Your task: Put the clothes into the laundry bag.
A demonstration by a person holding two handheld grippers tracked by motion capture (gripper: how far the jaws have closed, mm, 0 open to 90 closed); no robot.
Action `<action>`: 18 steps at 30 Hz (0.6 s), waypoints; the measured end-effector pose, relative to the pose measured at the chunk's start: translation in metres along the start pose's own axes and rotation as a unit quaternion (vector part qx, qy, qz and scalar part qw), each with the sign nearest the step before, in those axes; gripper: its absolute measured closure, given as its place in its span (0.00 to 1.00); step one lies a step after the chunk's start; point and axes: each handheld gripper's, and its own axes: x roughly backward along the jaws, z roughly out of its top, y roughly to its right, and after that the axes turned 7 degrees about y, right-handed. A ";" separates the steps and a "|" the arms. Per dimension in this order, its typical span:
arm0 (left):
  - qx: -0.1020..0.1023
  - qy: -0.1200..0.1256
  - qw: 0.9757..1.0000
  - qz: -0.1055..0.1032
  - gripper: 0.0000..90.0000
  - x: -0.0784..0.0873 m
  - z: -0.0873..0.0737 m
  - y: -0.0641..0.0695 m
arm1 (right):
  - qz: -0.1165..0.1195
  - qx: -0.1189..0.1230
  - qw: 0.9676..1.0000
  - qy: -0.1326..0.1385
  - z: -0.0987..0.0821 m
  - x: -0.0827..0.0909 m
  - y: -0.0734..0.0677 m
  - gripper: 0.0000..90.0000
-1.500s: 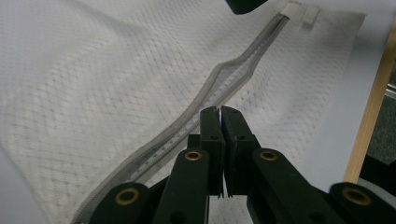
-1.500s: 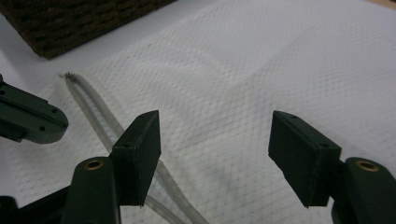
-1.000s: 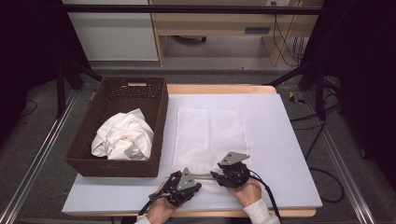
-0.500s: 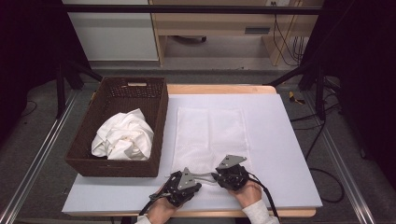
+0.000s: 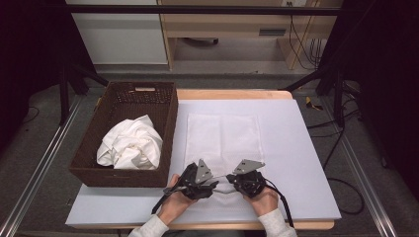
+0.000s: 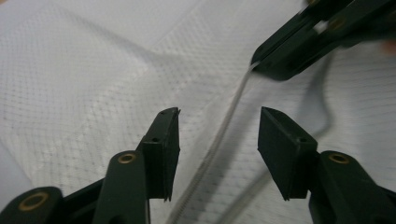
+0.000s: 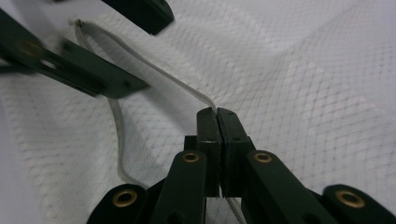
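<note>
The white mesh cloth (image 5: pixel 223 143), right of the basket (image 5: pixel 84 168), has changed hands: the left gripper (image 6: pixel 219 135) has just released its hem, the right gripper (image 7: pixel 217 114) now clenched on it.

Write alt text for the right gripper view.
The right gripper is shut on the corded hem of a white mesh cloth spread on the table. The left gripper stands open farther along that hem.

Both grippers, left gripper (image 5: pixel 210 181) and right gripper (image 5: pixel 232 181), meet at the white mesh cloth's (image 5: pixel 223 136) near edge
</note>
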 end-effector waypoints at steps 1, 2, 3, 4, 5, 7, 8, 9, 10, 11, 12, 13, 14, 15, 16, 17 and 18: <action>-0.004 -0.013 1.000 0.005 0.53 -0.006 0.000 -0.001 | 0.000 0.000 1.000 0.000 0.000 0.000 0.000 0.99; -0.004 -0.021 1.000 0.008 0.60 -0.011 0.000 -0.003 | 0.000 -0.003 1.000 0.012 0.002 0.003 0.001 0.99; 0.002 -0.021 1.000 0.006 0.60 -0.014 -0.002 -0.005 | 0.000 -0.003 1.000 0.012 0.002 0.003 0.001 0.99; 0.012 -0.017 1.000 -0.008 0.64 -0.015 -0.003 -0.008 | -0.004 -0.005 1.000 0.014 0.002 0.004 0.002 0.99; 0.015 -0.016 1.000 -0.015 0.77 -0.015 -0.004 -0.009 | -0.006 -0.003 1.000 0.019 0.003 0.006 0.002 0.99; 0.019 -0.005 1.000 -0.010 0.90 -0.014 -0.005 -0.011 | -0.006 -0.002 1.000 0.022 0.005 0.007 0.002 0.99; 0.023 0.001 1.000 -0.011 0.95 -0.013 -0.005 -0.012 | -0.004 -0.003 1.000 0.025 0.005 0.007 0.002 0.98; 0.026 0.005 1.000 -0.006 0.96 -0.012 -0.004 -0.013 | -0.005 -0.004 1.000 0.026 0.006 0.007 0.002 0.96; 0.027 0.007 1.000 -0.001 0.97 -0.010 -0.004 -0.014 | -0.009 0.000 0.999 0.030 0.006 0.008 0.002 0.86; 0.026 0.010 1.000 0.000 0.97 -0.009 -0.004 -0.016 | -0.027 0.005 0.999 0.033 0.008 0.009 0.001 0.73; 0.029 0.012 0.999 -0.001 0.97 -0.007 -0.004 -0.017 | -0.035 0.007 0.999 0.039 0.008 0.011 0.000 0.68; 0.029 0.015 0.999 0.001 0.97 -0.005 -0.003 -0.018 | -0.043 0.004 0.998 0.050 0.008 0.013 -0.001 0.66; 0.030 0.018 0.999 0.003 0.97 -0.004 -0.003 -0.018 | -0.043 0.004 0.998 0.050 0.008 0.013 -0.001 0.66; 0.032 0.021 0.999 0.003 0.97 -0.002 -0.003 -0.019 | -0.039 -0.001 0.998 0.050 0.008 0.014 0.000 0.66; 0.033 0.024 0.999 0.003 0.97 -0.001 -0.003 -0.019 | -0.033 -0.009 0.998 0.049 0.008 0.013 0.001 0.66; 0.032 0.029 0.999 0.006 0.96 0.001 -0.003 -0.018 | -0.034 -0.012 0.998 0.047 0.008 0.013 0.001 0.69; 0.031 0.032 0.999 0.010 0.96 0.002 -0.003 -0.017 | -0.039 -0.007 0.999 0.037 0.008 0.010 0.001 0.71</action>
